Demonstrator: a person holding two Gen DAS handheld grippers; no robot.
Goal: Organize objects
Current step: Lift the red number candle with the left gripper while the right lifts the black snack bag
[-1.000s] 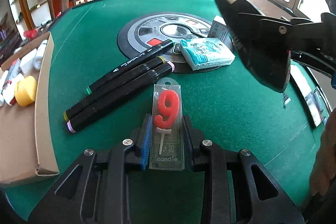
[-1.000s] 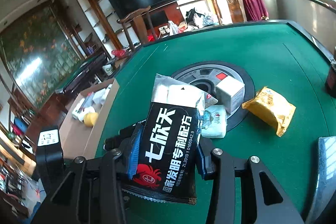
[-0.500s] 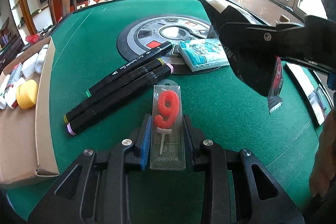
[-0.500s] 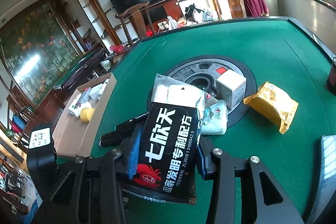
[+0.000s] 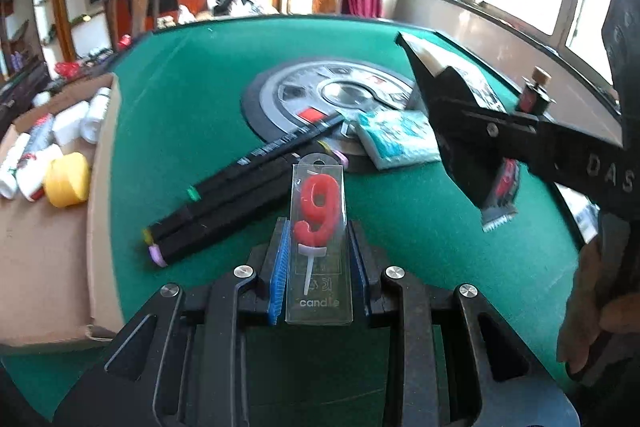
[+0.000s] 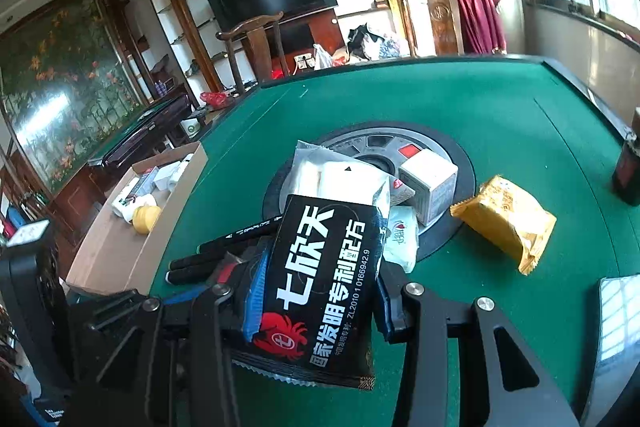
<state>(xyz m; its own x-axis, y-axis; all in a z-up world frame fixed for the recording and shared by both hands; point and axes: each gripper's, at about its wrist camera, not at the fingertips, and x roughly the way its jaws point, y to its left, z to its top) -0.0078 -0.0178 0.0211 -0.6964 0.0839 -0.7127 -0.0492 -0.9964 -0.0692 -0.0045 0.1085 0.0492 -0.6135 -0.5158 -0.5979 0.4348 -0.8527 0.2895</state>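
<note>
left gripper [image 5: 318, 267]: clamped on candle pack [image 5: 319, 243] above green table [image 5: 180, 99] | right gripper [image 6: 316, 291]: clamped on black packet [image 6: 320, 291] | done: several items in cardboard box [image 5: 48, 247] | left: markers [image 5: 224, 203]; tissue pack [image 5: 396, 139]; yellow packet [image 6: 506, 223]; both held items

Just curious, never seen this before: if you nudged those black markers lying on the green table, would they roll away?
Probably somewhat. The black markers look long and smooth-bodied, so a sideways push may roll them. Three lie packed side by side, so they would likely bump each other. They look stiff and light.
</note>
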